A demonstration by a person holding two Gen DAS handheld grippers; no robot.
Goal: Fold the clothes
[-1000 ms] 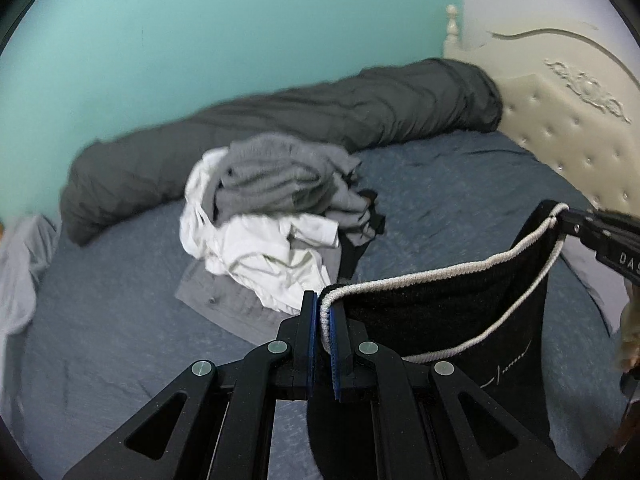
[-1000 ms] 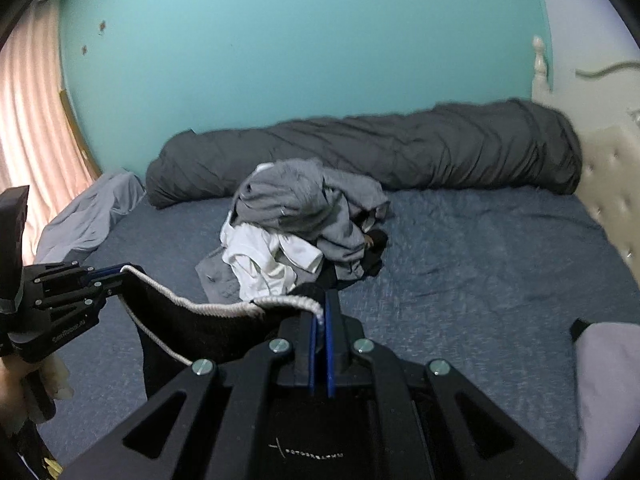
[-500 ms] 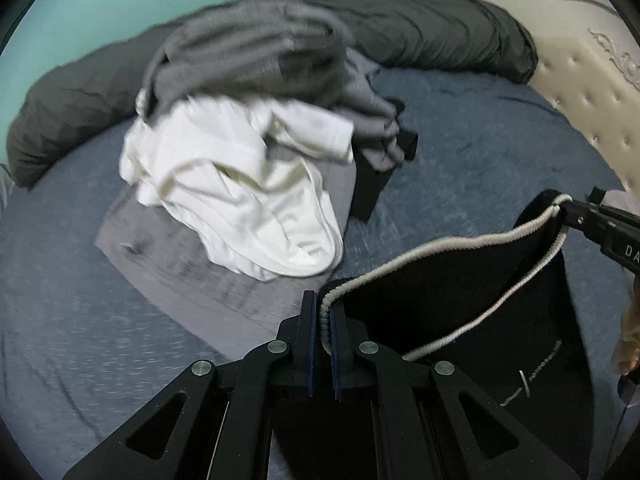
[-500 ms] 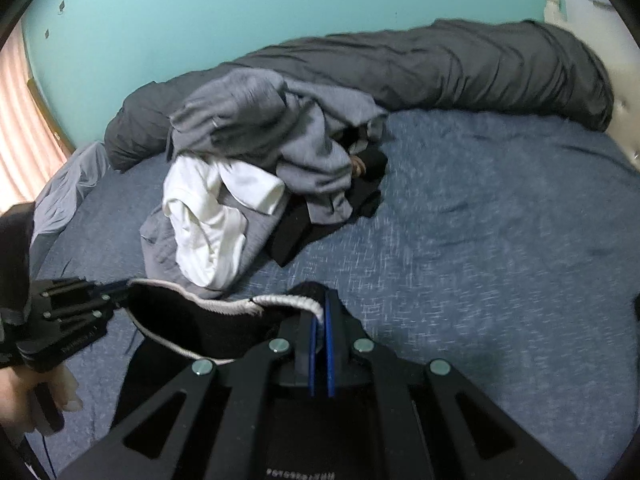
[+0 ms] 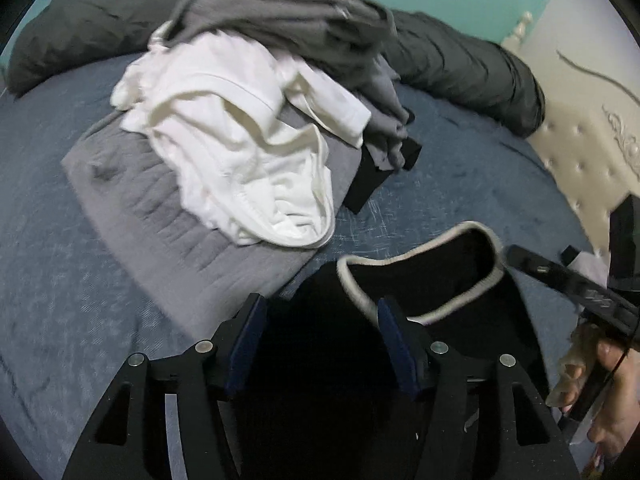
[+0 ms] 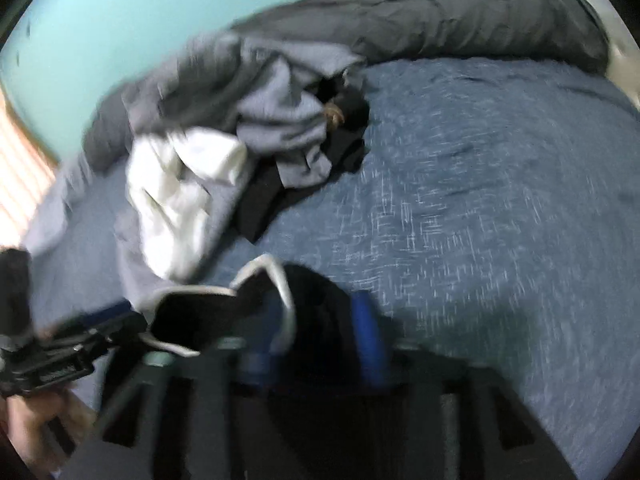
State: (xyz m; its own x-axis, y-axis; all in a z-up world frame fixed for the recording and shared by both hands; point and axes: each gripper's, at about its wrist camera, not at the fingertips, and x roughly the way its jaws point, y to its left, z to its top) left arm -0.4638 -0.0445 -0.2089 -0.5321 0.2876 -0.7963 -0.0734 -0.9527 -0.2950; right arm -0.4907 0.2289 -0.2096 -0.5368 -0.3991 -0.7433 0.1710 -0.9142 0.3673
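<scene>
A black garment with a white corded edge [image 5: 424, 276] lies on the blue bed [image 5: 460, 168] in front of both grippers; it also shows in the blurred right wrist view [image 6: 200, 316]. My left gripper [image 5: 320, 320] is open, its jaws wide apart over the black cloth, holding nothing. My right gripper [image 6: 316, 316] is also open above the cloth, and it shows from the side in the left wrist view [image 5: 560, 276]. A pile of clothes lies beyond: a white garment [image 5: 248, 152], grey ones [image 5: 288, 20] and a black one [image 5: 368, 184].
A rolled dark grey duvet [image 5: 460, 64] lies along the teal wall at the back of the bed. A cream tufted headboard [image 5: 592, 148] stands at the right. A flat grey garment [image 5: 160, 220] lies under the pile. Striped curtains [image 6: 20, 176] hang at far left.
Both grippers have opened and let go of the black garment's corded edge, which has dropped onto the bed. Both cameras have moved lower and closer to the bed.
</scene>
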